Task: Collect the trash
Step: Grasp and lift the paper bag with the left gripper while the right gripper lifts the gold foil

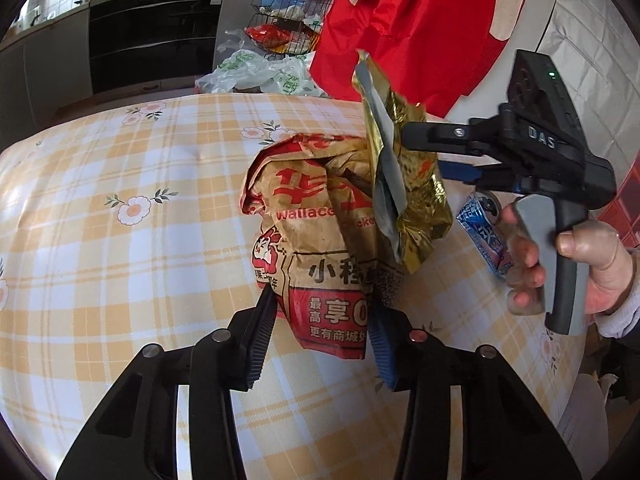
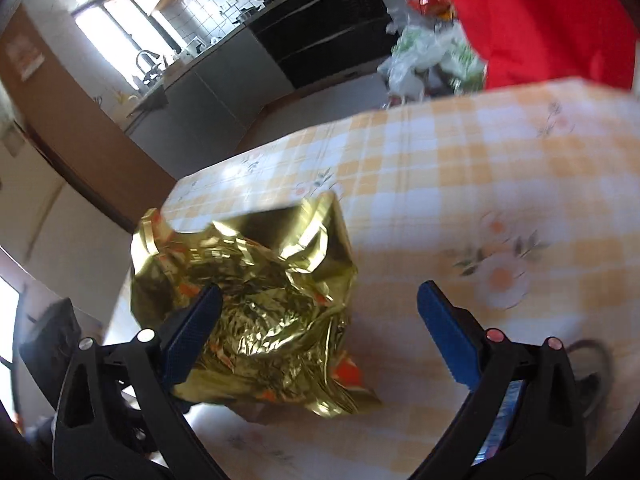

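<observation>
A crumpled brown and red paper bag (image 1: 316, 216) stands on the checked tablecloth (image 1: 120, 168). My left gripper (image 1: 323, 300) is shut on the bag's lower end, one pad against each side. A gold foil wrapper (image 1: 404, 184) hangs upright over the bag's top, in front of my right gripper (image 1: 424, 156), which a hand (image 1: 592, 272) holds. In the right wrist view the right gripper (image 2: 320, 292) stands wide open. The gold wrapper (image 2: 256, 296) leans against the left finger (image 2: 192, 332) only, clear of the right one. A blue and white crushed can (image 1: 484, 236) lies on the cloth beneath the right gripper.
A red garment (image 1: 404, 28) hangs behind the table. White plastic bags (image 1: 256, 72) and a wire rack (image 1: 288, 20) of packets sit beyond the far edge. Dark kitchen cabinets (image 1: 152, 40) line the back wall. Bare cloth spreads to the left of the bag.
</observation>
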Tool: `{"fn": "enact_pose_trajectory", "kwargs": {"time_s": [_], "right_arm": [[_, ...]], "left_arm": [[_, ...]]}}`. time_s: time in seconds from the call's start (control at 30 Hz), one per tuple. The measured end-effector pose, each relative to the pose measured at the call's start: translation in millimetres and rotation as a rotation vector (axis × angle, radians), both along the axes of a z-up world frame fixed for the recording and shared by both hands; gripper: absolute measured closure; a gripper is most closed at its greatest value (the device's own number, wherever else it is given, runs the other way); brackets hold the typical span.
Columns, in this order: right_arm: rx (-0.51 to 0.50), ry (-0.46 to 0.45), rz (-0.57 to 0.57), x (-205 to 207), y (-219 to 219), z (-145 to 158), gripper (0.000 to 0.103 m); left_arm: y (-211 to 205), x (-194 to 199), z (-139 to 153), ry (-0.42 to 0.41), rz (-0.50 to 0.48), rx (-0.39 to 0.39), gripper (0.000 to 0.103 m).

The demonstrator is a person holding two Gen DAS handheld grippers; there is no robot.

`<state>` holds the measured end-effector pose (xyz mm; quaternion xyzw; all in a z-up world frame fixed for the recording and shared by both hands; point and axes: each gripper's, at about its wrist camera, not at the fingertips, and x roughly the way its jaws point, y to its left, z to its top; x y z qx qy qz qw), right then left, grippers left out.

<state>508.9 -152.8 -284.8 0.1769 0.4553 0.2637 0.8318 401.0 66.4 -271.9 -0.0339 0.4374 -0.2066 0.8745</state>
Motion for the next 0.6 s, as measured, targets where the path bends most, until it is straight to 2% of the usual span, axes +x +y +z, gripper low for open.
{"fn": "enact_pose_trajectory", "kwargs": {"time_s": [0.07,0.1,0.13,0.2,0.23,0.33,0.6], "right_arm": [[0.077,0.036,0.034,-1.3,3.3,-3.8,0.038],[0.101,0.048,0.043,-2.5,4.5,-3.4,0.042],[0.105,0.051,0.043,-4.9,4.3,-1.8,0.053],[0.115,0.023,0.039,-12.1,-0.3,7.2,0.062],[0.119,0.007,0.028,-16.1,-4.1,13.3,0.072],[0.113,-0.039,-0.002,-28.6,-15.8,30.9,0.078],[0.012,-0.206,-0.025,-76.3,-30.6,81.0,0.080]], "left_arm": [[2.1,-3.4,0.3,0.001,0.005,-0.002,0.062],[3.2,-5.1,0.7,0.000,0.008,-0.003,0.062],[5.1,-8.1,1.6,-0.004,0.011,-0.005,0.062],[8.7,-14.9,3.5,-0.014,0.022,0.005,0.063],[10.6,-18.8,4.7,-0.017,0.029,0.004,0.064],[13.5,-34.3,9.6,-0.037,0.038,0.017,0.065],[24.4,-81.4,30.7,-0.082,0.062,0.028,0.066]]}}
